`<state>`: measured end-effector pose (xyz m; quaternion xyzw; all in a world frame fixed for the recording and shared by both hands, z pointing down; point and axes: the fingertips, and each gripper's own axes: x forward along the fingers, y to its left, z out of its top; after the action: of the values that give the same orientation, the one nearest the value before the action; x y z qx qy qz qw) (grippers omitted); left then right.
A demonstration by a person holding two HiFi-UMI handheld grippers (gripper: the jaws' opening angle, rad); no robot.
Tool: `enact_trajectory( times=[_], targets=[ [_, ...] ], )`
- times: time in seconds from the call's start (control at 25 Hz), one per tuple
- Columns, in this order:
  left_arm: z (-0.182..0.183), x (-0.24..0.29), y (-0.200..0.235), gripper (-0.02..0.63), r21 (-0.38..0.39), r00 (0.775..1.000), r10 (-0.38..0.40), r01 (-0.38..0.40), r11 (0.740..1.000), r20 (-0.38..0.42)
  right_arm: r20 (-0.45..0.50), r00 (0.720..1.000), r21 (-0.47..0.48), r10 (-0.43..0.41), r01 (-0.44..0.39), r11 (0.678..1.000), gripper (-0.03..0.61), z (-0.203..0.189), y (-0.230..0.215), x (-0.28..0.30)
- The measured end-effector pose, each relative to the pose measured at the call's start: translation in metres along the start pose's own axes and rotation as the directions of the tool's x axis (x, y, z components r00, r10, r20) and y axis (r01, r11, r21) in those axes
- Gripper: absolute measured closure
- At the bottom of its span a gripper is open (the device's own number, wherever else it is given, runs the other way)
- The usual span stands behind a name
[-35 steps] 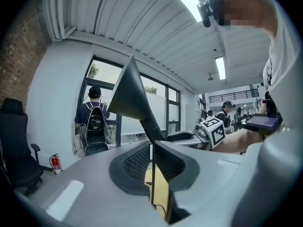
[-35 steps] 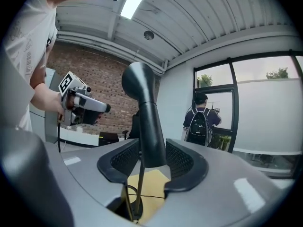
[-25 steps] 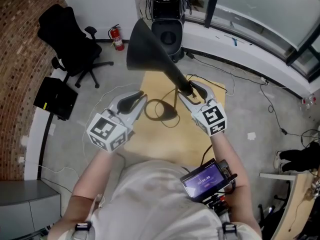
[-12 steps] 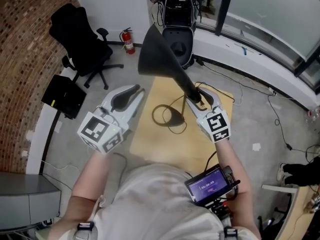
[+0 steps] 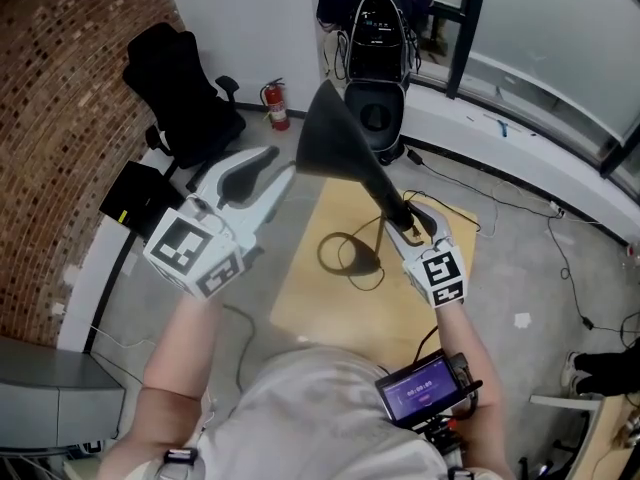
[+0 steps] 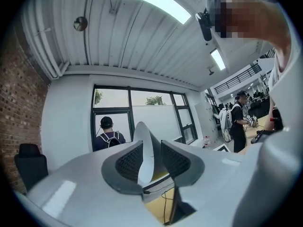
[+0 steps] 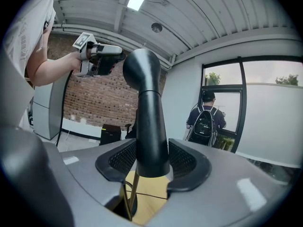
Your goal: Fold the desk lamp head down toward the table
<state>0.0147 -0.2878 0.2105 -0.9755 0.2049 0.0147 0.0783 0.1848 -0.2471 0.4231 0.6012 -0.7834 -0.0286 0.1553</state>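
Black and cone-shaped, the lamp shade (image 5: 335,133) stands high over the wooden table (image 5: 330,308), its wide mouth turned up and off to my left. So the fold is not yet done, and I judge the task to be in its early part.

My right gripper (image 5: 408,220) is clamped on the lamp's neck (image 7: 151,126), just below where the cone begins. In the right gripper view both pads lie against that black tube. Below it a thin stem runs down to the base (image 5: 350,255), which sits on the table with a cord looped beside it.

My left gripper (image 5: 280,166) is raised at the shade's left side. Its jaws have just been opening and now stand spread. In the left gripper view the pale inside of the shade's rim shows in the gap between them, but as far as I can tell the pads do not press on it.

What I reckon is left is nearly everything. The left jaws must take hold of the rim, or push on the cone. Then the head must swing down toward the table while the right gripper steadies the neck. I expect the joint to be stiff, so the base may want to tip.
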Motion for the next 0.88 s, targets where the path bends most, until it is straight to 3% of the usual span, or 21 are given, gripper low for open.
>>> enact_trajectory(
  times=[0.28,0.88],
  targets=[
    [0.021,0.025,0.009,0.485,-0.036,0.997,-0.081,0.081,0.996,-0.014,0.004,1.0,0.005,-0.001,0.001,1.0,0.353,0.001,0.003,-0.002],
    [0.039,0.077,0.014,0.479,0.09,0.995,-0.084,0.088,0.992,-0.055,-0.008,1.0,0.004,-0.002,0.002,1.0,0.354,0.001,0.003,0.002]
  ],
)
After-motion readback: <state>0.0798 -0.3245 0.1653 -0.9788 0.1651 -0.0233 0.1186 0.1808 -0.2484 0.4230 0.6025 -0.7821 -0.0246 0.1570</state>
